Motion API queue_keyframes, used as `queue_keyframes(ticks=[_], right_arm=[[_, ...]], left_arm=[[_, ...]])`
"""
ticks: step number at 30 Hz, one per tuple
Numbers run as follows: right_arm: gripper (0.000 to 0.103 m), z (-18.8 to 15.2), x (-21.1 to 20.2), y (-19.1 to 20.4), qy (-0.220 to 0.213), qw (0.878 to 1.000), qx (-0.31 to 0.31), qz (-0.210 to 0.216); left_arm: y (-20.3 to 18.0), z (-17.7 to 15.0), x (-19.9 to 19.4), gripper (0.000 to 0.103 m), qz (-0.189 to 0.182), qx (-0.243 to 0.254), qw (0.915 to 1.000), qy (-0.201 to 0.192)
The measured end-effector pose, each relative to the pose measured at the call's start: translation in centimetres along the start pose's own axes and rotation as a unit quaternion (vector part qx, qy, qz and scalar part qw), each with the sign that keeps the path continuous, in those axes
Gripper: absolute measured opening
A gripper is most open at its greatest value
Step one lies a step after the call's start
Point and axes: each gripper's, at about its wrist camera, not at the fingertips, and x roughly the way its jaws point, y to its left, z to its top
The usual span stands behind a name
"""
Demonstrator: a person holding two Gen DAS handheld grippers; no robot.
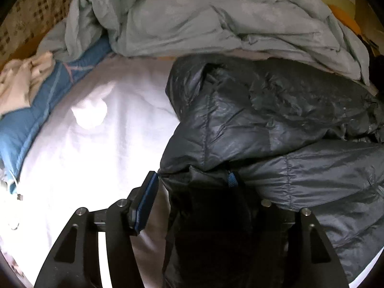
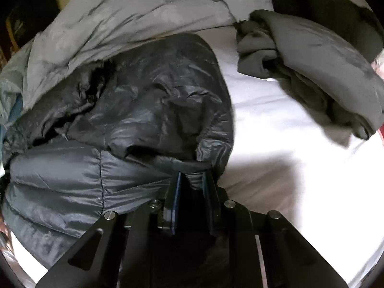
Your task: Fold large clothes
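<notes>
On a white bed sheet, a dark grey puffer jacket lies bunched, its far end tucked just under a pale green duvet.

My right gripper sits at the jacket's near edge, jaws drawn narrow w/ a fold of the shiny fabric pinched between the blue pads. My left gripper is at the jacket's other near corner, jaws apart; left finger stands clear over the sheet, jacket fabric draped over the right one, so can't tell if it grips anything.

Beyond the jacket on my right: a folded grey garment, apart from it. On my left of the jacket: blue quilt w/ a cream cloth on top.
</notes>
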Motion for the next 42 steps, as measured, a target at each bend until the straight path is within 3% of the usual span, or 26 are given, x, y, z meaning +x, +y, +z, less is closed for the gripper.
queue_keyframes(ticks=[3, 5, 6, 9, 10, 12, 16, 20, 22, 27, 29, 30, 32, 34, 35, 36, 38, 42], right_arm=[[0.019, -0.2, -2.8, -0.2, -0.052, 0.998, 0.021, -0.002], [0.020, -0.5, -4.8, -0.1, -0.091, 0.996, 0.017, 0.013], [0.021, -0.8, -6.1, -0.1, -0.112, 0.993, 0.013, 0.021], [0.037, -1.4, -8.0, -0.5, -0.139, 0.990, 0.019, 0.029], [0.047, -1.3, -8.1, -0.5, -0.140, 0.989, 0.020, 0.034], [0.052, -1.4, -8.2, -0.9, -0.140, 0.989, 0.021, 0.032], [0.052, -1.5, -7.4, -0.3, -0.136, 0.991, 0.009, 0.015], [0.059, -1.9, -7.0, -0.2, -0.127, 0.992, 0.000, 0.003], [0.064, -1.9, -6.5, -0.3, -0.118, 0.993, 0.000, -0.006], [0.072, -1.9, -6.1, -1.1, -0.105, 0.994, 0.018, 0.008], [0.084, -1.8, -5.7, -1.2, -0.096, 0.995, 0.025, 0.000], [0.084, -1.8, -5.3, -1.3, -0.083, 0.996, 0.026, -0.013], [0.084, -1.7, -4.3, -1.7, -0.057, 0.998, 0.031, -0.017], [0.084, -1.7, -3.3, -2.3, -0.028, 0.998, 0.047, 0.018], [0.084, -1.8, -2.9, -2.4, -0.013, 0.998, 0.050, 0.036], [0.084, -1.8, -2.6, -2.4, -0.004, 0.997, 0.054, 0.047], [0.084, -2.0, -2.5, -2.5, -0.001, 0.997, 0.058, 0.052], [0.084, -1.9, -3.9, -2.1, -0.037, 0.999, 0.036, 0.005]], left_arm=[[1.1, 0.6, -2.6, 0.063, -0.024, -0.020, 0.9984, -0.048], [2.2, 0.8, -5.0, 0.079, -0.054, -0.043, 0.9948, -0.074], [2.6, 0.5, -6.1, 0.091, -0.072, -0.048, 0.9929, -0.082], [2.9, -0.5, -8.5, 0.097, -0.076, -0.048, 0.9902, -0.107], [2.7, -0.5, -8.7, 0.100, -0.076, -0.044, 0.9903, -0.107], [2.5, -0.5, -8.6, 0.100, -0.069, -0.045, 0.9909, -0.106], [2.3, -0.6, -6.9, 0.100, -0.049, -0.044, 0.9949, -0.076], [2.0, -0.9, -3.9, 0.100, 0.020, -0.027, 0.9993, -0.015], [2.6, -1.3, -2.3, 0.100, 0.002, -0.047, 0.9988, 0.017], [2.9, -2.3, 0.4, 0.100, -0.113, -0.089, 0.9852, 0.094], [2.4, -2.7, 0.9, 0.100, -0.110, -0.076, 0.9862, 0.097], [2.2, -2.7, 0.9, 0.100, -0.107, -0.068, 0.9872, 0.097], [2.1, -2.8, 0.9, 0.093, -0.105, -0.071, 0.9874, 0.095], [1.7, -2.8, 0.1, 0.050, -0.096, -0.061, 0.9905, 0.077], [1.1, -2.8, -0.5, 0.039, -0.096, -0.048, 0.9916, 0.072], [0.4, -2.9, -1.3, 0.019, -0.099, -0.035, 0.9923, 0.067], [-0.5, -3.9, -2.6, 0.011, -0.087, -0.034, 0.9939, 0.058], [-1.1, -6.4, -5.8, 0.008, -0.069, -0.013, 0.9968, 0.037]])
